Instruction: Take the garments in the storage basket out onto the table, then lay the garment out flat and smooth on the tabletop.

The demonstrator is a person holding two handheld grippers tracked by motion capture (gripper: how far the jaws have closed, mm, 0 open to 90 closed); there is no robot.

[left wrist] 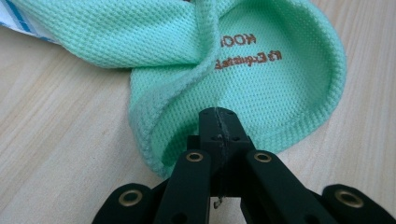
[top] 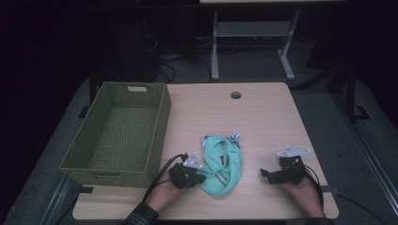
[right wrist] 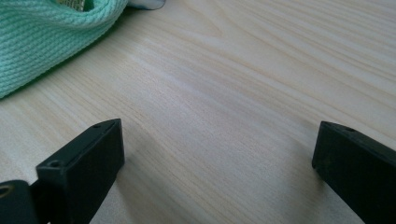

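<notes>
Mint-green knit garment (top: 221, 162) lies crumpled on the wooden counter (top: 263, 117), right of a wicker basket (top: 119, 133). Left tongs (left wrist: 218, 128) are pinched closed on its near edge; right tongs (right wrist: 215, 172) gape apart over bare wood (holding nothing). Grasp looks made; lifting toward the basket likely follows.

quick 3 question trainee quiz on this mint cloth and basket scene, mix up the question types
1. True or false: the left gripper has its fingers closed on the edge of the mint green cloth.
2. Multiple choice: the wicker basket stands A) on the cloth's right, B) on the cloth's left, C) on top of the cloth.
3. Short answer: how do the right gripper fingers stand, and what lies between them?

Key: 1 true. 2 B. 3 wide open, with bare wooden table between them, apart from the cloth.
</notes>
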